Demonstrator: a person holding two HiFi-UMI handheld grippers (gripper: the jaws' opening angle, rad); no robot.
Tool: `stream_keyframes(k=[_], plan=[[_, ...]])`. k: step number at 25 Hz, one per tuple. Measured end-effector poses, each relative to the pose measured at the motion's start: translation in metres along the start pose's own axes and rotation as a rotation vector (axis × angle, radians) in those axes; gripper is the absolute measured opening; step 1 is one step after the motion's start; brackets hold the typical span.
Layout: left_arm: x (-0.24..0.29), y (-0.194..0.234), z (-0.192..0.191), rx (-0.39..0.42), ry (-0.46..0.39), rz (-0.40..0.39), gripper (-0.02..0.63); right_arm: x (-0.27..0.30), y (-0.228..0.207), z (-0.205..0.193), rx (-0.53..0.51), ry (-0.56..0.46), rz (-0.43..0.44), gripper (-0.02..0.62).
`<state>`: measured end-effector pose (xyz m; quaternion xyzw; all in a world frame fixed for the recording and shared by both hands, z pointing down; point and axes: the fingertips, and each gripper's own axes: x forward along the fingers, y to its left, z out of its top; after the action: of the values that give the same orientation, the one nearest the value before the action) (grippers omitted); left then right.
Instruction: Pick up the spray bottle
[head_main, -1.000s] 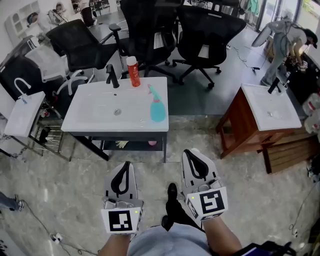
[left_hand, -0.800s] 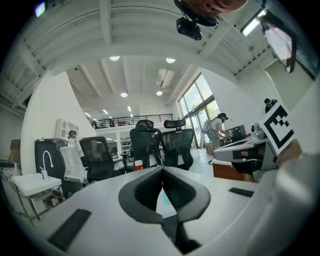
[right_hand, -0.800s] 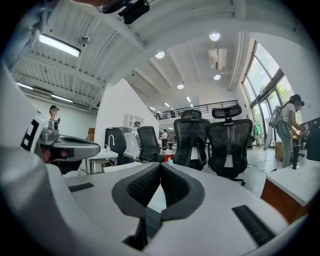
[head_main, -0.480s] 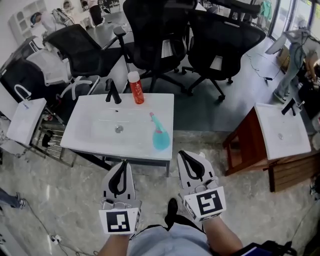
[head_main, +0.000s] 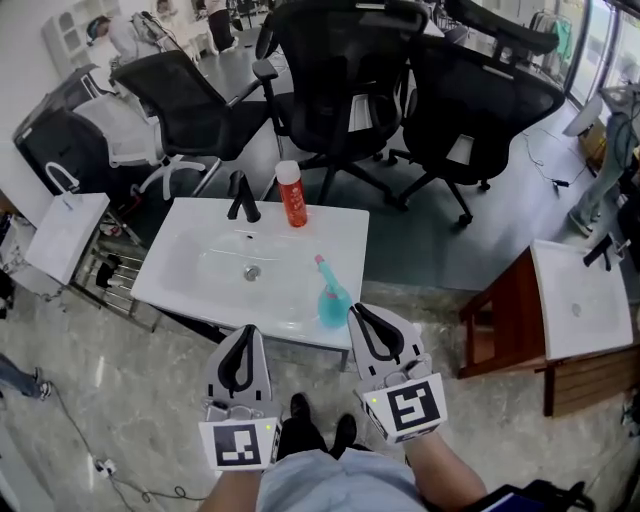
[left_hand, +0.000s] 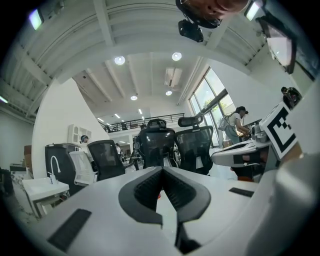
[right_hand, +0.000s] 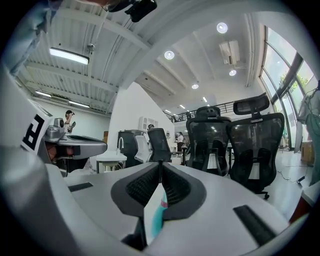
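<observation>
A teal spray bottle (head_main: 331, 300) with a pink nozzle stands on the right front part of the white sink basin (head_main: 200, 290). My right gripper (head_main: 357, 312) is held level just in front of that bottle, its tips almost at it but not touching. Its jaws are opening from a near-closed stance with nothing between them. In the right gripper view the bottle (right_hand: 159, 210) shows through the slot below the tips of the right gripper (right_hand: 160, 165). My left gripper (head_main: 245, 333) is shut and empty at the basin's front edge. Its tips meet in the left gripper (left_hand: 161, 170) view.
A black faucet (head_main: 241, 197) and a red bottle (head_main: 292, 194) stand at the basin's back. Black office chairs (head_main: 340, 70) crowd behind it. A second basin on a wooden stand (head_main: 580, 300) is at the right, and a white bag (head_main: 65, 235) on a rack at the left.
Both grippers have come forward to the sink, which was well ahead a second ago. The spray bottle now sits just beyond the right gripper's tips.
</observation>
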<state>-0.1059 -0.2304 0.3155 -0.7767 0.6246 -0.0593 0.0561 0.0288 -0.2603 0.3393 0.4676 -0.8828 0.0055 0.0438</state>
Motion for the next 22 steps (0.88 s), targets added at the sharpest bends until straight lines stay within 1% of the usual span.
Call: stream_keyframes(k=[6, 8, 11, 17, 22], plan=[[0.014, 0.015, -0.007, -0.008, 0.015, 0.026, 0.018, 0.024, 0.000, -0.002, -0.006, 0.006, 0.028, 0.048], [0.022, 0.017, -0.011, -0.014, 0.024, 0.023, 0.018, 0.034, -0.001, -0.005, -0.010, 0.008, 0.037, 0.071], [0.034, 0.021, -0.019, -0.005, 0.039, 0.011, 0.018, 0.046, -0.004, -0.010, -0.032, -0.002, 0.033, 0.125], [0.054, 0.027, -0.038, -0.025, 0.077, -0.011, 0.018, 0.065, -0.010, -0.027, -0.028, 0.033, 0.023, 0.221], [0.068, 0.039, -0.054, -0.028, 0.106, -0.027, 0.018, 0.081, -0.015, -0.047, -0.024, 0.089, 0.003, 0.233]])
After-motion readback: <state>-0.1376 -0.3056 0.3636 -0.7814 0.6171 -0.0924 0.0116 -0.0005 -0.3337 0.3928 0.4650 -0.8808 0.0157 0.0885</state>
